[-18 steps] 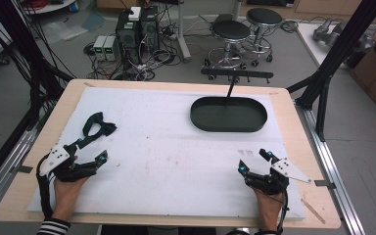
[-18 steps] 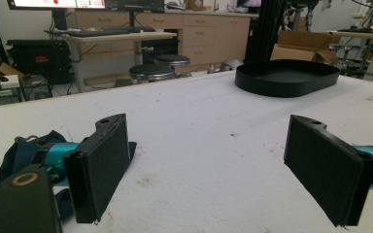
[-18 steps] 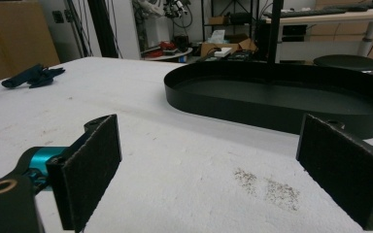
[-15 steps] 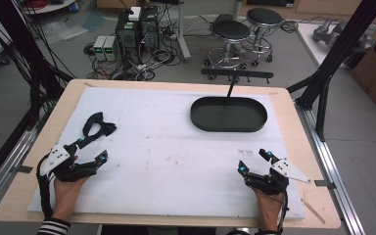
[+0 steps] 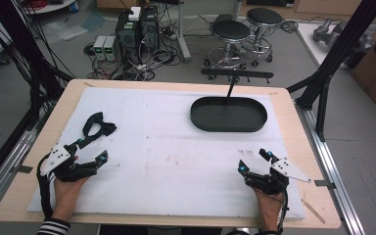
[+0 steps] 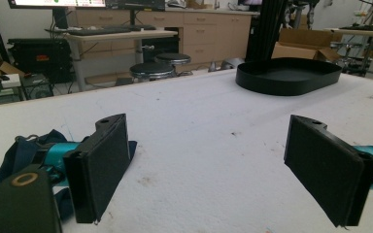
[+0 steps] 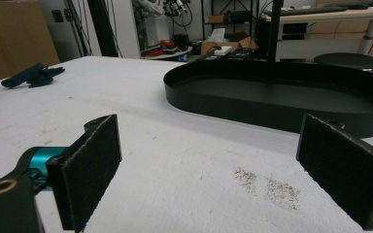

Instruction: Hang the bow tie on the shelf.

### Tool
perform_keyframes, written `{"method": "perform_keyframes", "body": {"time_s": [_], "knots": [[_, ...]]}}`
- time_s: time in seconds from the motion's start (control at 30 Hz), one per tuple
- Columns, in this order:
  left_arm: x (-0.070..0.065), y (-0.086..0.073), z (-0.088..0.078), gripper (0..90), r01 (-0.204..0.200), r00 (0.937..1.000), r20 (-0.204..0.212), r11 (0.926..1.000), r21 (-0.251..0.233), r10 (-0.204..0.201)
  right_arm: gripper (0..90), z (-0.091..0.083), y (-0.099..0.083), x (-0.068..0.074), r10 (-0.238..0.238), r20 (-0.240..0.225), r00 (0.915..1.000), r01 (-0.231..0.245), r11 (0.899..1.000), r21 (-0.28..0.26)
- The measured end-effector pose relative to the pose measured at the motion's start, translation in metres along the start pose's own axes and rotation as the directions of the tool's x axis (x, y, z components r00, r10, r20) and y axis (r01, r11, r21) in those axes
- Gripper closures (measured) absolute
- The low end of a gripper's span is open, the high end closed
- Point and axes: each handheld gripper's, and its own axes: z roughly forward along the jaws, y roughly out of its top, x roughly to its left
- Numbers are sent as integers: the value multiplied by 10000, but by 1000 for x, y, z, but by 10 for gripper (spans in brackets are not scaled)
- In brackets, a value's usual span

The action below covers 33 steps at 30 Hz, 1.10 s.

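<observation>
A dark blue crumpled cloth piece (image 5: pixel 97 125) lies on the white mat (image 5: pixel 176 147) at the left. My left gripper (image 5: pixel 92 149) rests just in front of it, open and empty. In the left gripper view the cloth (image 6: pixel 22 148) lies behind the left jaw, partly hidden, and the open left gripper (image 6: pixel 209 150) has bare mat between its jaws. A black oval tray (image 5: pixel 228 128) sits empty at the far right. My right gripper (image 5: pixel 253 160) rests near the front right, open and empty. The right gripper view has the right gripper (image 7: pixel 209 165) facing the tray (image 7: pixel 252 109), with the cloth (image 7: pixel 31 75) far left.
A dark smudge (image 7: pixel 267 187) marks the mat close ahead of the right gripper. Black frame posts (image 5: pixel 330 63) stand at the table's right side. Stools (image 5: pixel 230 32) and computer boxes (image 5: pixel 137 27) are on the floor beyond the far edge.
</observation>
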Motion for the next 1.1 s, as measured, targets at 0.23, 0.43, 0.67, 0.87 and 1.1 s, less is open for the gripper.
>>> {"method": "perform_keyframes", "body": {"time_s": [0.23,0.43,0.67,0.87,1.1], "knots": [[0,0,0,168,2,10000,10,10000,-12,-2,81,1,0,0,-60,46,10000,60,10000,58],[3,1,2,167,280,9996,-96,9995,131,-279,81,1,0,0,53,50,10000,-53,9999,150],[9,17,6,161,260,9989,-403,9994,232,-251,81,2,1,0,31,15,10000,-31,9998,207],[17,43,12,159,227,9977,-651,9966,787,-176,81,2,1,0,18,22,10000,-19,9998,193],[27,68,31,149,373,9979,-595,9778,2061,-255,81,2,1,-1,10,23,10000,-10,9999,172]]}}
